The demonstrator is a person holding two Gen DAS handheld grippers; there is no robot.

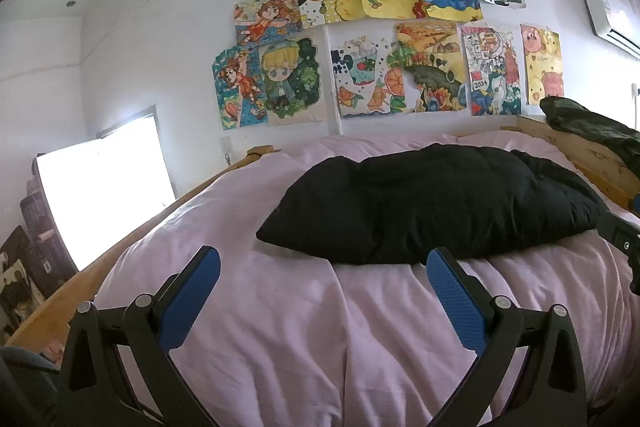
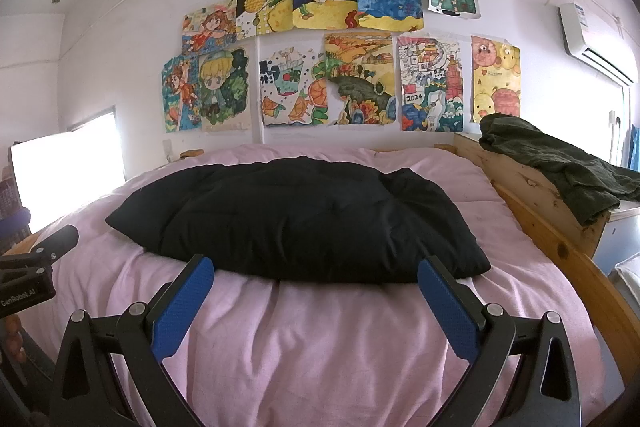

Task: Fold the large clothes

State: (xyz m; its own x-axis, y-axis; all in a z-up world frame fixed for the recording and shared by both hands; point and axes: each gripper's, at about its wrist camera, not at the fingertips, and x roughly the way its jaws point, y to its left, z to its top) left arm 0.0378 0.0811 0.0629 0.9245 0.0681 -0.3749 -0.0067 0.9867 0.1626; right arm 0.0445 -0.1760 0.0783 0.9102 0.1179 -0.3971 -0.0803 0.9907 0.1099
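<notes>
One black garment lies folded mid-frame on pink bedding. Two grippers, left and right, both spread, empty. One dark garment upper right on wooden headboard.

Dark green garment cut by right edge; air conditioner partly cropped; window overexposed.

Soft daylight from a blown-out window at left; sharp focus; strong fisheye bending, dark vignetted corners
</notes>
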